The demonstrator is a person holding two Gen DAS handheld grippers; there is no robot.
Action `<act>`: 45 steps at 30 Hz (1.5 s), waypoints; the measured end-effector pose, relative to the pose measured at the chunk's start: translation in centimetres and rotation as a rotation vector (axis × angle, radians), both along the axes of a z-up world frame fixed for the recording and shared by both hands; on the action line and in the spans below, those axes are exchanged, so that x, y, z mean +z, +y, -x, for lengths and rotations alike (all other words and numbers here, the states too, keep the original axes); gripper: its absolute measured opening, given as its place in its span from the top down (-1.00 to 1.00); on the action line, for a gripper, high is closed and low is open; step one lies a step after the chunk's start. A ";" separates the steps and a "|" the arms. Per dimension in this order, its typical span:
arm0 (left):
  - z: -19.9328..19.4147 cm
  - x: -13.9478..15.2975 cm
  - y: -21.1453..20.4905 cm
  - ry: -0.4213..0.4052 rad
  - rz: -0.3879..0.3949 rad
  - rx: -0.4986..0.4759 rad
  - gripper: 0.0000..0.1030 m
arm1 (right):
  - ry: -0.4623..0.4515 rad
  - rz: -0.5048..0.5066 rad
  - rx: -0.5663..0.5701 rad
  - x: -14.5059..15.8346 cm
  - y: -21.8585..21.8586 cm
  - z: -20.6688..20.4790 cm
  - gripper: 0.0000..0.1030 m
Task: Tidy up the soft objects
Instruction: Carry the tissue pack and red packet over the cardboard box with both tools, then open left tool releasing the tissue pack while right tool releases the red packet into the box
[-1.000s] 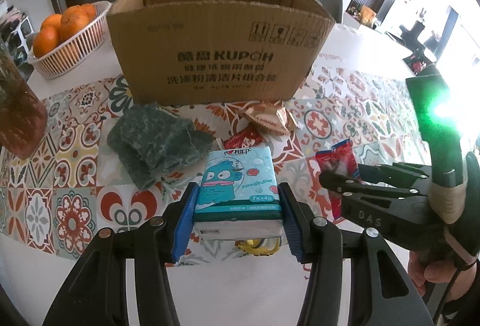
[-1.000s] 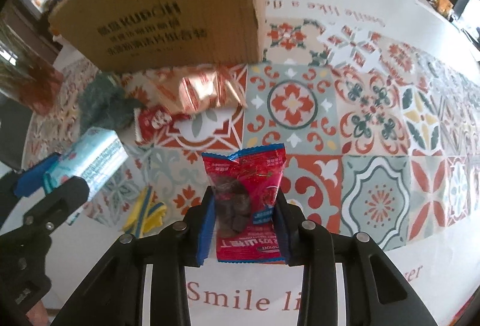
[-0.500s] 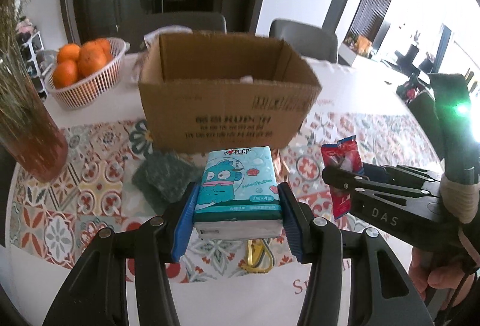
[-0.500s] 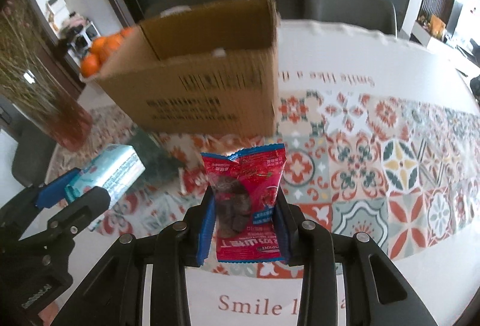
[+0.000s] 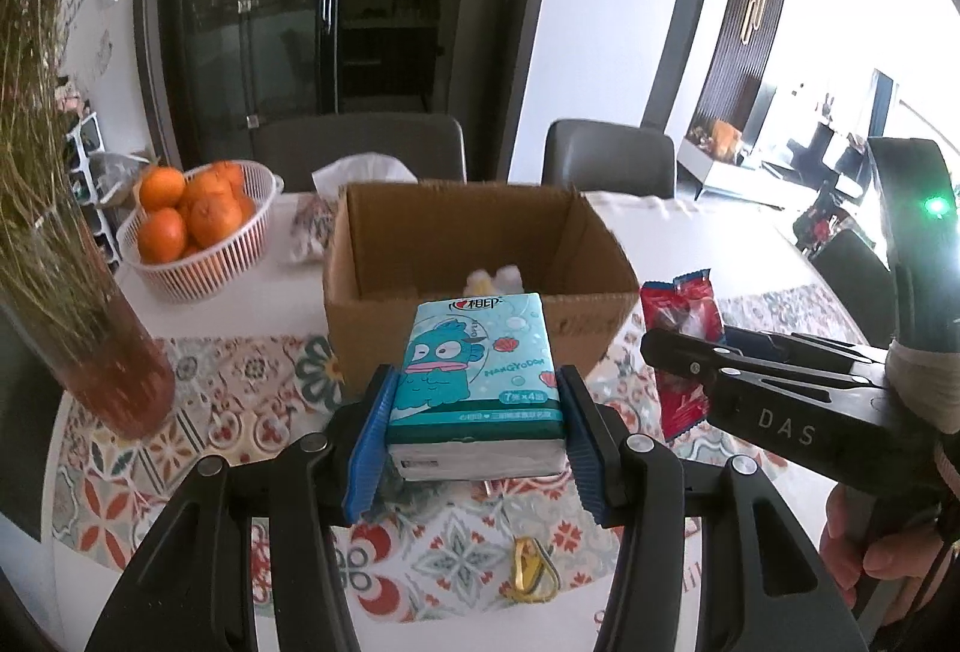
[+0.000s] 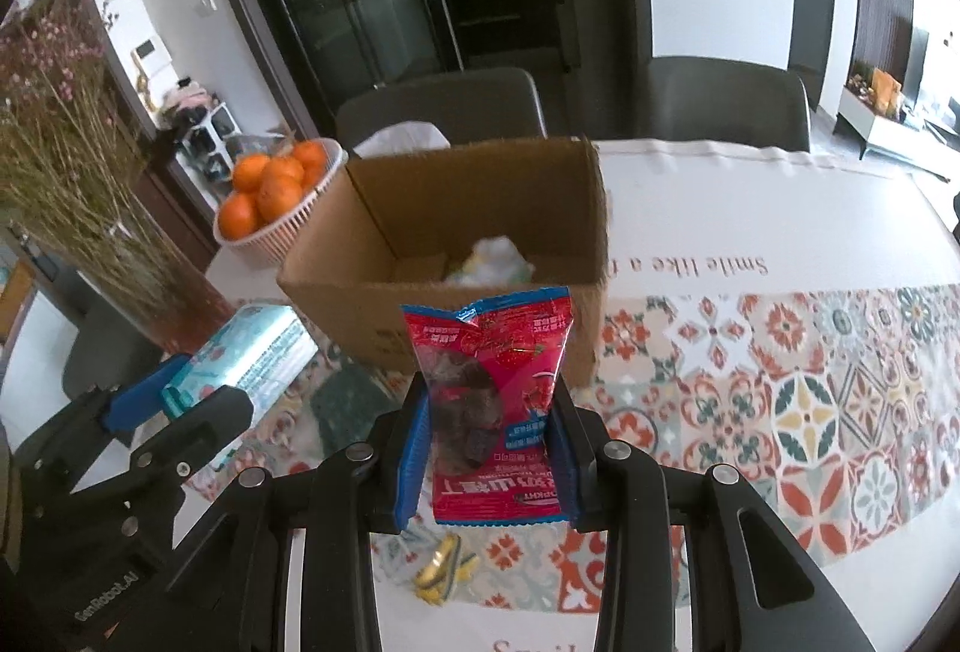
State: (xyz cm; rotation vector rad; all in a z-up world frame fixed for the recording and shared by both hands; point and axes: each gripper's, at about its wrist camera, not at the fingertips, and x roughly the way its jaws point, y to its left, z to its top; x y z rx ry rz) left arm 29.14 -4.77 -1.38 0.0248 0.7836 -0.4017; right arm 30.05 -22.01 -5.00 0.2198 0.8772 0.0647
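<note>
Both sets of jaws are clamped on something. On my left gripper [image 5: 474,442] the blue pads press against the two sides of a teal tissue pack [image 5: 474,382], which sits flat between them with its cartoon face up and its white end toward the camera. On my right gripper [image 6: 486,448] the pads pinch the lower half of a red snack packet [image 6: 492,388], which stands upright with its crimped top edge above the fingers.

I see both loads held up off the table [image 6: 780,244], in front of the open cardboard box [image 6: 474,226]. From the left wrist, the tissue pack's far edge overlaps the box's near wall; from the right wrist, the packet's top reaches that same wall. Inside the box I can make out something pale and soft [image 6: 495,259], though I cannot tell what it is.

Below the grippers, a small yellow item [image 5: 528,574] lies on the patterned tablecloth [image 6: 810,382], and a dark green cloth [image 6: 348,400] lies near the box's front, partly hidden by the left gripper in the right wrist view. Off to the left of the box stand a white basket of oranges [image 5: 198,226] and a vase of dried stems [image 5: 114,352]. Two grey chairs [image 5: 606,160] sit behind the table.
</note>
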 end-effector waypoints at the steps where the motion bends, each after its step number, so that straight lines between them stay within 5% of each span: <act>1: -0.2 0.2 0.0 -0.008 -0.001 0.002 0.00 | -0.006 -0.001 0.002 0.3 0.1 -0.3 0.30; 21: -6.6 2.2 0.0 -0.068 -0.012 0.025 0.00 | -0.035 0.022 0.056 2.7 0.3 -7.6 0.30; 45: -14.3 -1.7 -2.0 0.066 -0.104 0.004 -0.01 | 0.155 0.021 0.054 -2.5 -1.0 -16.5 0.22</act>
